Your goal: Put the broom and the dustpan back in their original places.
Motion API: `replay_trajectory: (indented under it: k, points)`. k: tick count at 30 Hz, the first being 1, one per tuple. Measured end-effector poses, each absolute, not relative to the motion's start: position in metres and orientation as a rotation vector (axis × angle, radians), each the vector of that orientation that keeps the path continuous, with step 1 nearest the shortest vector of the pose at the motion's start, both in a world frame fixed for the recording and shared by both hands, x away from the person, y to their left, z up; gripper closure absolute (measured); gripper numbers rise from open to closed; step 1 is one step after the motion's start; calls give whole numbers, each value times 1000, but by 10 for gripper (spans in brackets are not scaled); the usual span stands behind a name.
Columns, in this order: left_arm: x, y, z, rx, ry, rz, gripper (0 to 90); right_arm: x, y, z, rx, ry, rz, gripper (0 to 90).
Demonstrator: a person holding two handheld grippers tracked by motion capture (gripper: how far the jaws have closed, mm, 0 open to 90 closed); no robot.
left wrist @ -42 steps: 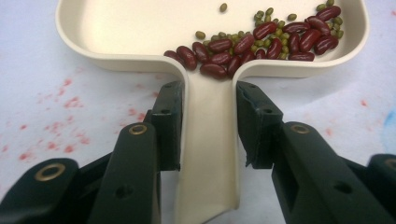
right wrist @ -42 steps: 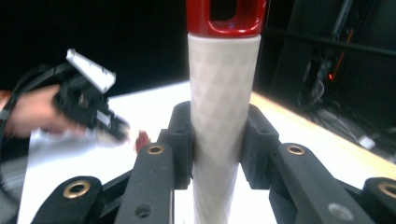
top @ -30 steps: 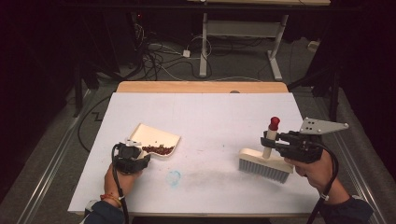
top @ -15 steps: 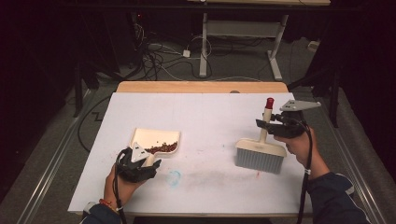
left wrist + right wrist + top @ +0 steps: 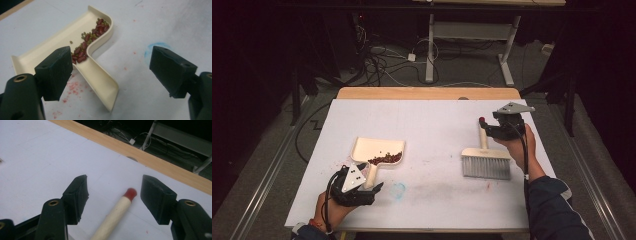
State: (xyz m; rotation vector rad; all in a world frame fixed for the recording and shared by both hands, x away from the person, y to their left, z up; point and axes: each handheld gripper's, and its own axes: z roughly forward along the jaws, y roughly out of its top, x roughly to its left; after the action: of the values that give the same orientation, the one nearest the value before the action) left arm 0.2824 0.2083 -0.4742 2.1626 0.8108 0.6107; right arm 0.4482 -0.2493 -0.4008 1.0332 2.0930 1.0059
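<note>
A cream dustpan [image 5: 377, 150] lies left of centre on the white table [image 5: 437, 125], with red and green beans [image 5: 384, 159] heaped at its back wall. Just near of its handle [image 5: 100, 80] is my left gripper [image 5: 371, 187]; the jaws have just been opening and stand open, the handle between them untouched. A brush [image 5: 486, 162] with grey bristles lies flat at the right, its red-tipped wooden handle [image 5: 117, 212] pointing away. My right gripper [image 5: 488, 131] has also just been opening, and its open jaws straddle the handle without touching.
A blue smear [image 5: 398, 190] and faint red stains mark the table near the left gripper. A wooden strip [image 5: 427, 93] runs along the far edge. Beyond it are floor cables and the legs of a desk [image 5: 507, 55].
Both grippers have let go: the left off the dustpan handle, the right off the brush handle. The brush, held with its handle up before, now lies flat, slightly farther up the table.
</note>
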Motion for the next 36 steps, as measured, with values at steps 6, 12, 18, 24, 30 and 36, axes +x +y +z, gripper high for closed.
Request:
replay_trajectory:
  k: [6, 12, 18, 24, 30, 36]
  points:
    - [284, 210, -475, 2151, 836, 594, 216, 430, -249, -397, 1006, 2068, 1102, 284]
    - [284, 213, -472, 2104, 831, 616, 201, 397, -249, -383, 920, 2024, 1183, 208]
    - [284, 215, -469, 2067, 801, 659, 182, 364, -254, -382, 848, 2007, 1227, 172]
    - [282, 213, -471, 2077, 802, 653, 181, 331, -259, -396, 809, 2020, 1214, 167]
    - [278, 214, -474, 2101, 795, 658, 181, 300, -269, -423, 798, 2016, 1246, 166]
    - [278, 212, -475, 2112, 787, 658, 181, 291, -271, -436, 794, 2045, 1204, 166]
